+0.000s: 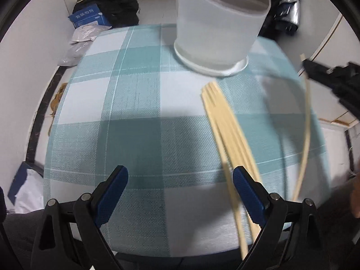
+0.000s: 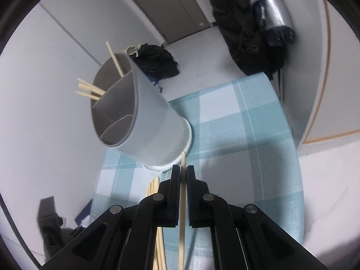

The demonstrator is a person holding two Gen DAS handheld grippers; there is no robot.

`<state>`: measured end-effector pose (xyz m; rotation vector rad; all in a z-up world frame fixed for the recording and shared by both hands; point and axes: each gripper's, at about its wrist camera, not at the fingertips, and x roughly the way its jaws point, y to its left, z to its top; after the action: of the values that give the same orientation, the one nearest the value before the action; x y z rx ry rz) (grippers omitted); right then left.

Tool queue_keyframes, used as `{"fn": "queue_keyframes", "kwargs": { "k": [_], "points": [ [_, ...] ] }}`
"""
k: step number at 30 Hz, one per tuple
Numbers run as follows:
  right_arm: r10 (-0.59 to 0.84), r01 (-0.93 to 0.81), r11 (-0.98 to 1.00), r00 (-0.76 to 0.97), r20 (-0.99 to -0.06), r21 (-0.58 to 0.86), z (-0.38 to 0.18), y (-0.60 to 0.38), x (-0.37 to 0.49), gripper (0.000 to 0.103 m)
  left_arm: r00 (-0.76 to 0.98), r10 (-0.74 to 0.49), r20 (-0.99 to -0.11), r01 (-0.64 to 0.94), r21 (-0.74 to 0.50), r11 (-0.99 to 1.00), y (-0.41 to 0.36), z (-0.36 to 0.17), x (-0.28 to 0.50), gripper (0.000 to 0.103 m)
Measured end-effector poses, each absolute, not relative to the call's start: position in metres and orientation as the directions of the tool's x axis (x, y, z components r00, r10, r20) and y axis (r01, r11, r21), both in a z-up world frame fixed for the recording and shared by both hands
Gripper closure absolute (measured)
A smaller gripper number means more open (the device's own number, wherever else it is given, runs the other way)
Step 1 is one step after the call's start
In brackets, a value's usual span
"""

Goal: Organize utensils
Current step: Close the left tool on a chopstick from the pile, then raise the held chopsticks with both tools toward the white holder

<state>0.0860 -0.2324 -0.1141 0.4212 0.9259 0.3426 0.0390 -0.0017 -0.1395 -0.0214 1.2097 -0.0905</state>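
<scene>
Four chopsticks already stand in the holder; right claw clenches one chopstick, left claw released, bundle beside holder remains.

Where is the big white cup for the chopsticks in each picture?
Left wrist view: the white cup stands at the top middle, on the far part of the checked cloth.
Right wrist view: the same cup is left of middle and looks tilted, with chopsticks poking out of its top.
Shared landmark: the bundle of loose chopsticks lying on the cloth just in front of the cup.
</scene>
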Motion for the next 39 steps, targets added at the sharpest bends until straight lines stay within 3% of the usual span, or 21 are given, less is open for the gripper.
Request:
{"fn": "queue_keyframes", "kwargs": {
  "k": [6,19,22,25,27,29,39],
  "points": [
    [0.489,-0.095,0.829,0.601,-0.633,0.551,-0.106,-0.247,0.076,0.098,0.343,-0.077,-0.936,0.037,-0.068,0.997,0.001,-0.144,0.045,0.011],
    [0.487,-0.084,0.818,0.629,-0.606,0.569,-0.103,-0.268,0.076,0.098,0.314,-0.033,-0.949,0.033,-0.024,0.999,-0.007,-0.150,0.075,0.012],
    [0.489,-0.085,0.816,0.627,-0.606,0.571,-0.103,-0.269,0.076,0.098,0.320,-0.036,-0.947,0.043,-0.023,0.999,-0.018,-0.146,0.076,0.032],
    [0.491,-0.090,0.816,0.630,-0.602,0.571,-0.101,-0.269,0.076,0.098,0.310,-0.048,-0.950,0.060,-0.031,0.998,-0.029,-0.141,0.079,0.067],
    [0.492,-0.092,0.815,0.631,-0.600,0.572,-0.100,-0.269,0.077,0.098,0.296,-0.054,-0.954,0.066,-0.036,0.997,-0.035,-0.139,0.081,0.097],
    [0.494,-0.094,0.815,0.630,-0.600,0.572,-0.100,-0.268,0.077,0.098,0.281,-0.054,-0.958,0.065,-0.037,0.997,-0.042,-0.138,0.081,0.101],
    [0.503,-0.168,0.823,0.660,-0.558,0.543,-0.084,-0.256,0.066,0.098,0.412,-0.130,-0.902,0.051,-0.119,0.992,-0.032,-0.102,0.064,0.102]
  ]
}}
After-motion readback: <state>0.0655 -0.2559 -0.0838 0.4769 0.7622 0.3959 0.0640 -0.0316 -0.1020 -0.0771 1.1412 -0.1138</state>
